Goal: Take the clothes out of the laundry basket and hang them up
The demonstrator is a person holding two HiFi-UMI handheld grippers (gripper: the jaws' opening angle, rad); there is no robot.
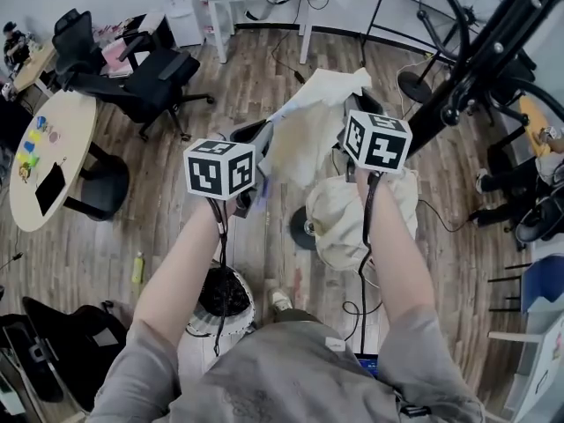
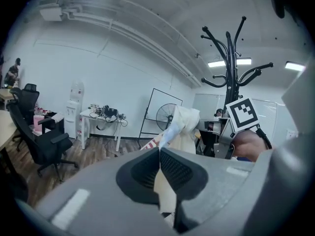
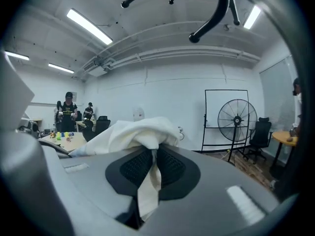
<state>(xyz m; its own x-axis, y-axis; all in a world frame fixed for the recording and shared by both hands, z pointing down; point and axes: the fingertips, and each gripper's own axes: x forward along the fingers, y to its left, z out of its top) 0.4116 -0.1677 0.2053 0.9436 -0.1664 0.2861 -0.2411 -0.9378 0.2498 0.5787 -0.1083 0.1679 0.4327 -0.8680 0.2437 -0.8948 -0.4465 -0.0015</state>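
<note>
plank floor [image 1: 220, 236] fills most of the head view, with a black coat rack [image 1: 493, 51] rising at the right edge and a round wooden bench [image 1: 53, 148] with small coloured items at the far left. a black office chair [image 1: 115, 77] stands just beyond that bench, and a standing fan [image 3: 237, 120] sits near the back wall. a pale cream garment [image 1: 308, 126] is held up in the air in front of the person, stretched between the two tools, well above the floor and to the left of the coat rack. lower down, under the right forearm, a cream cloth bundle [image 1: 339, 223] shows; whether it is part of the same garment cannot be told. a round white basket [image 1: 248, 311] with dark contents sits on the floor just beside the person's left leg, apart from the raised garment. the left tongs [image 1: 262, 152] are pinched together on one edge of the garment, with a strip of cloth running down between the ribbed pads in the left gripper view. the right tongs [image 1: 345, 113] are likewise clamped narrow on the other side of the garment, a fold of fabric bunched above the pads and a tail hanging below them.
</note>
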